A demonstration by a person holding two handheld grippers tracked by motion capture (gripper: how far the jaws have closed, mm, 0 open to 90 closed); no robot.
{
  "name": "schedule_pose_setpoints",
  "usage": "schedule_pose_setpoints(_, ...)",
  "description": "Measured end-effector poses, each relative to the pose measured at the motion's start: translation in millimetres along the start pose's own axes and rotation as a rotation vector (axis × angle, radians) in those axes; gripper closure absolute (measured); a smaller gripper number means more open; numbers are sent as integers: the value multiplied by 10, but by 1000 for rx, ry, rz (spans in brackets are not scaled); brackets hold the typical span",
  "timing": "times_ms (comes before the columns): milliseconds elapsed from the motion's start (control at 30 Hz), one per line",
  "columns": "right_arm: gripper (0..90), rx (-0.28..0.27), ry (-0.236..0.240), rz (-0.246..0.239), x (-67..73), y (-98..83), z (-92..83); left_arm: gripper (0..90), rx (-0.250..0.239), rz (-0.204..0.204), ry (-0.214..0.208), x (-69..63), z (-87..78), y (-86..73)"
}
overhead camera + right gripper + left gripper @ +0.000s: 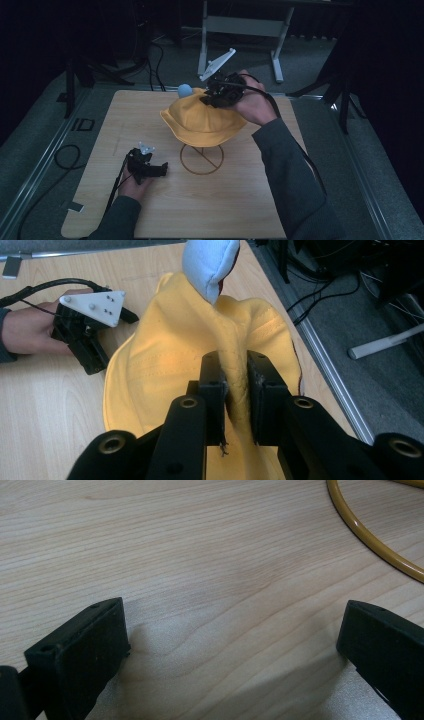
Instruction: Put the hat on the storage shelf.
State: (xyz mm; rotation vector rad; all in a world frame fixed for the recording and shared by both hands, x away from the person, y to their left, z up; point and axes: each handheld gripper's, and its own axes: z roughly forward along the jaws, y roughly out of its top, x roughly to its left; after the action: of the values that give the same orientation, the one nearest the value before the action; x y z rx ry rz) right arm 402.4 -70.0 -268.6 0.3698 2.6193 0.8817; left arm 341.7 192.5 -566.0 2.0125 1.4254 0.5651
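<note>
Right tool is pinching a fold of the yellow hat, which is draping over the wire stand; lifting off remains. Left tool is resting wide open, empty, beside the stand.

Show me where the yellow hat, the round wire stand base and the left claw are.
yellow hat [200, 122], high view, on the front of its crown.
wire stand base [186, 165], high view, on the left of the ring.
left claw [161, 170], high view, at its tips.
</note>
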Motion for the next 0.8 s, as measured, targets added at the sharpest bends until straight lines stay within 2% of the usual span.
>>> schedule_pose_setpoints(200,758,34,-16,-12,36,58,121,1,-1,-2,0,-2,1,0)
schedule_pose_setpoints(400,747,54,-51,5,4,72,204,1,-2,1,1,-3,1,0)
schedule_pose_setpoints(567,697,68,-76,14,-18,94,247,1,-3,1,2,-4,1,-1)
schedule_pose_setpoints(667,563,71,-97,17,-20,99,253,1,-2,1,2,-4,1,-1)
schedule_pose_setpoints(800,363,25,-120,37,-20,107,201,1,-1,1,1,-5,0,0)
